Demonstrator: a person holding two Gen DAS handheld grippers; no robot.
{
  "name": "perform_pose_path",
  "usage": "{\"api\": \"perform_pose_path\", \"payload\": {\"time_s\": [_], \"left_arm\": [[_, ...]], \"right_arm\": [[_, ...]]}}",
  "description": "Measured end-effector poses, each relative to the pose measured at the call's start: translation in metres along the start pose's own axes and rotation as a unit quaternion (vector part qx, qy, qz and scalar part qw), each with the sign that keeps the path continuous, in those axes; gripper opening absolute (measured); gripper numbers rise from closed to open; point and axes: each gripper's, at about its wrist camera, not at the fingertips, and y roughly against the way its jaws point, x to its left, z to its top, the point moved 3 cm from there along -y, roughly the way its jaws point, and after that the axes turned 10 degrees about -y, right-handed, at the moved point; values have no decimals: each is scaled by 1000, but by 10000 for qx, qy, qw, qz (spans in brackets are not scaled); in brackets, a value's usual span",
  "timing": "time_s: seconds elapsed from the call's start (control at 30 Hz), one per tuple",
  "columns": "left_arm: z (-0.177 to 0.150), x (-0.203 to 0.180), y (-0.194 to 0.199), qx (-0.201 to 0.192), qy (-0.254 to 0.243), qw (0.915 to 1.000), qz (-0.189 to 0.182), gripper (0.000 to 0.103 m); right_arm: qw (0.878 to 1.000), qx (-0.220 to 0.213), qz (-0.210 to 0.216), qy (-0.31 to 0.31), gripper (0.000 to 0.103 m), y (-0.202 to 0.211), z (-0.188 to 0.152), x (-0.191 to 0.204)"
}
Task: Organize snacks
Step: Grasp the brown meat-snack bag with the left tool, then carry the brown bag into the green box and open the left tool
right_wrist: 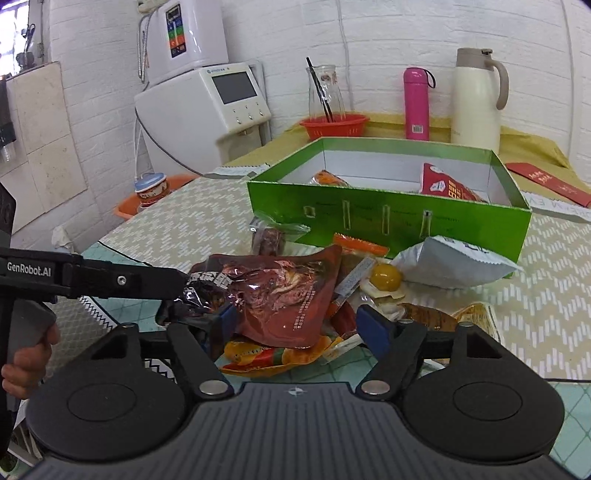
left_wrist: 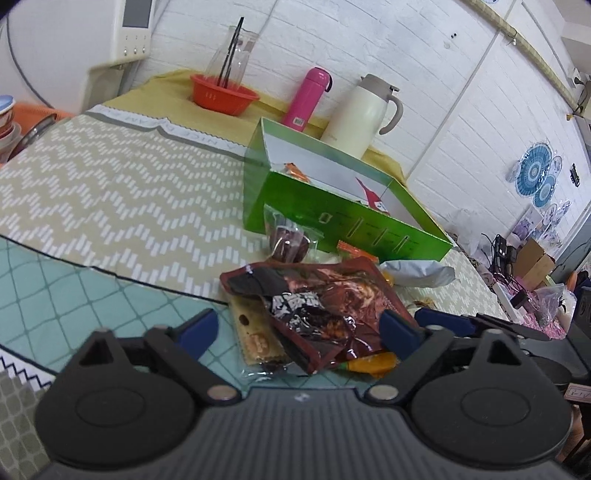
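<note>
Both tongs, left tongs (left_wrist: 301, 328) and right tongs (right_wrist: 295, 321), spread over snacks on a zigzag tablecloth (left_wrist: 110, 184) by white brick wall (right_wrist: 369, 33).

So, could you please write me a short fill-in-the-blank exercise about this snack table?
1. The open box behind the snack pile is ____ on the outside.
2. The bottle beside the cream jug is ____.
3. The glass carafe stands in a ____ basket.
4. Both the left gripper and the right gripper have their jaws ____ around the dark red pouch.

Missing words: green; pink; red; open
</note>
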Motion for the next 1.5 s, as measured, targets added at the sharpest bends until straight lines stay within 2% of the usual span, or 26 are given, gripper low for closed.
{"api": "perform_pose_path", "payload": {"time_s": [0.03,0.1,0.17,0.2,0.23,0.33,0.43,0.5,0.57,0.6,0.63,0.7,0.83,0.93,1.1,1.3,1.5], "left_arm": [[0,2,-3,81,42,9999,-87,56],[-3,3,-8,164,75,9996,-206,49],[-4,0,-7,131,-27,9998,-174,42],[-4,-1,-8,134,-39,9997,-216,37],[-4,-1,-9,143,-34,9996,-240,31],[-3,2,-12,133,-9,9996,-243,29],[-1,4,-14,144,59,9996,-221,29],[-1,5,-14,138,48,9998,-164,29],[0,3,-15,144,-30,9998,-139,29],[0,2,-15,158,-89,9998,-131,23],[0,0,-16,164,-135,9997,-72,18],[-1,-1,-16,159,-198,9997,-4,16],[-1,-1,-16,119,-217,9996,124,14],[-3,-1,-13,95,-158,9997,146,13],[-3,-9,2,-17,-190,9998,107,11],[17,-25,21,-368,-417,9985,16,9],[63,-39,15,-681,-724,9950,-60,9]], "right_arm": [[10000,-3,26,-69,103,0,-1,-2],[9998,7,104,-194,99,1,-1,-5],[9997,-12,112,-215,83,3,-1,-6],[9998,1,48,-203,64,3,0,-6],[9998,4,-4,-188,56,2,0,-7],[9998,-16,27,-174,46,5,1,-8],[9997,-41,60,-222,45,5,1,-11],[9997,-56,39,-226,50,5,1,-12],[9997,-73,22,-211,52,6,0,-12],[9998,-66,20,-195,52,5,1,-11],[9999,-50,26,-159,50,4,0,-10],[10000,-50,-54,2,49,4,-1,-6],[9990,-93,-212,384,41,6,-2,1],[9993,-101,-189,316,34,8,-2,-1],[9991,-228,-187,290,30,19,-1,1],[9978,-575,-122,294,30,41,12,3],[9944,-1028,-201,170,30,45,46,-5]]}}
